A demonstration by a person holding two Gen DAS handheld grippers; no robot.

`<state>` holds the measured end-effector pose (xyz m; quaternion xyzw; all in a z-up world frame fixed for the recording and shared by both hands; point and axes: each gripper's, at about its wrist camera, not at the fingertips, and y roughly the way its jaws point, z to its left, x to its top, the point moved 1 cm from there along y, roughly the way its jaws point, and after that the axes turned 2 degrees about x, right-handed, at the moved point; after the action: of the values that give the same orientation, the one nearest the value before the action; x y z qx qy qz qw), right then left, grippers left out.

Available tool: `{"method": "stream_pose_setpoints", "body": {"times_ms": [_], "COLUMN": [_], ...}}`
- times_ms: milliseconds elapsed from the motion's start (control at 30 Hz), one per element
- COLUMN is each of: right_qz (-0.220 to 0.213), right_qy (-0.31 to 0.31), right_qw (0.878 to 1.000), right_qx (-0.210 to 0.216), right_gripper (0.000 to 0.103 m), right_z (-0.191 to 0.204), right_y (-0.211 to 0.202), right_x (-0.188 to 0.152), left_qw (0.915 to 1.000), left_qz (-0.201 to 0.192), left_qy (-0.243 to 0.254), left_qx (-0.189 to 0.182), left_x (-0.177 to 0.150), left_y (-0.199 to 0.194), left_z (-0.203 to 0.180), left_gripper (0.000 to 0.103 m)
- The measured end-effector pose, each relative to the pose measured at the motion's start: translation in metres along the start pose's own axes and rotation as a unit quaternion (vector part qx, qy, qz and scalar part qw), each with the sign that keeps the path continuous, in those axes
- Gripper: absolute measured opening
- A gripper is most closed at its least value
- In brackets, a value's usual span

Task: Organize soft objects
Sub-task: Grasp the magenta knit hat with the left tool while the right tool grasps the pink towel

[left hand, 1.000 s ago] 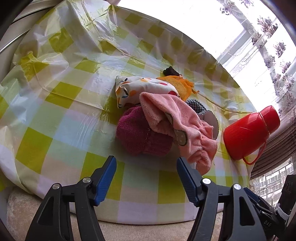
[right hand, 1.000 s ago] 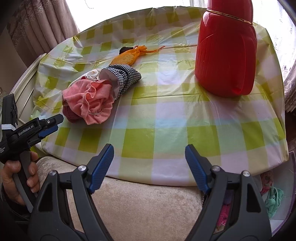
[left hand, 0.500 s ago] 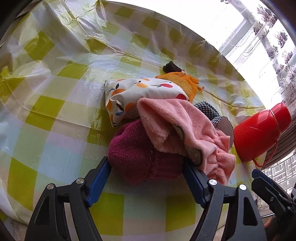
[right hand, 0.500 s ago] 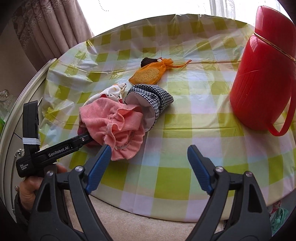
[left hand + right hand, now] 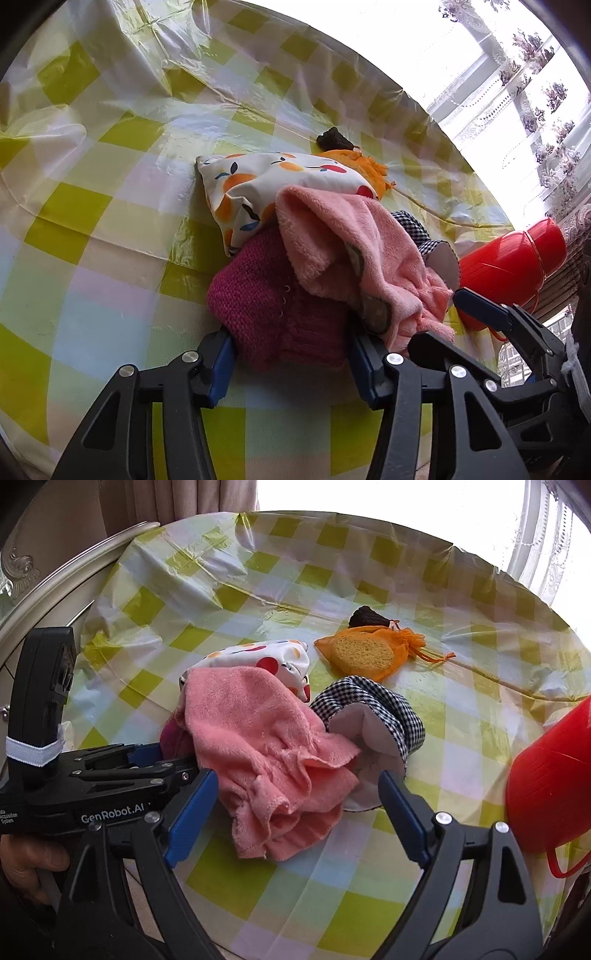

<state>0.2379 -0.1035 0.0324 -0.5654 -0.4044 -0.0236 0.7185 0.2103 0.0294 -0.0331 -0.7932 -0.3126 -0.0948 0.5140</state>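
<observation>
Left gripper [image 5: 291, 363] is advanced and closed onto the knit [image 5: 280, 306]; right gripper [image 5: 295, 812] is swung in beside it, open, empty, straddling the pink towel [image 5: 266, 749]. First pick is judged underway.

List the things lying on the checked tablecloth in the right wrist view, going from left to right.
Pink towel → checked cloth piece → red jug. The fruit-print pouch and orange sponge bag overlap these in the order, so they are left out.

Left tool [image 5: 290, 363] now closed onto magenta knit [image 5: 280, 306]; right tool [image 5: 295, 805], wider, nearer pink towel [image 5: 266, 746].
</observation>
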Motion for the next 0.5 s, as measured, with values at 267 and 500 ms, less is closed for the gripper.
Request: {"method": "stream_pose_setpoints", "body": {"times_ms": [267, 500], "right_qz": [0.013, 0.011], "right_qy": [-0.009, -0.025], "right_qw": [1.000, 1.000], "right_qx": [-0.004, -0.001], "right_gripper": [0.089, 0.088], "right_z": [-0.002, 0.009], "right_y": [0.018, 0.031], "right_x": [0.001, 0.004], "left_qw": [0.9990, 0.9986], "left_qz": [-0.006, -0.016], "left_qy": [-0.030, -0.033], "left_qx": [-0.032, -0.037], "left_x": [0.000, -0.001], "left_y": [-0.004, -0.007], "left_z": [0.012, 0.014], "left_gripper": [0.042, 0.038]}}
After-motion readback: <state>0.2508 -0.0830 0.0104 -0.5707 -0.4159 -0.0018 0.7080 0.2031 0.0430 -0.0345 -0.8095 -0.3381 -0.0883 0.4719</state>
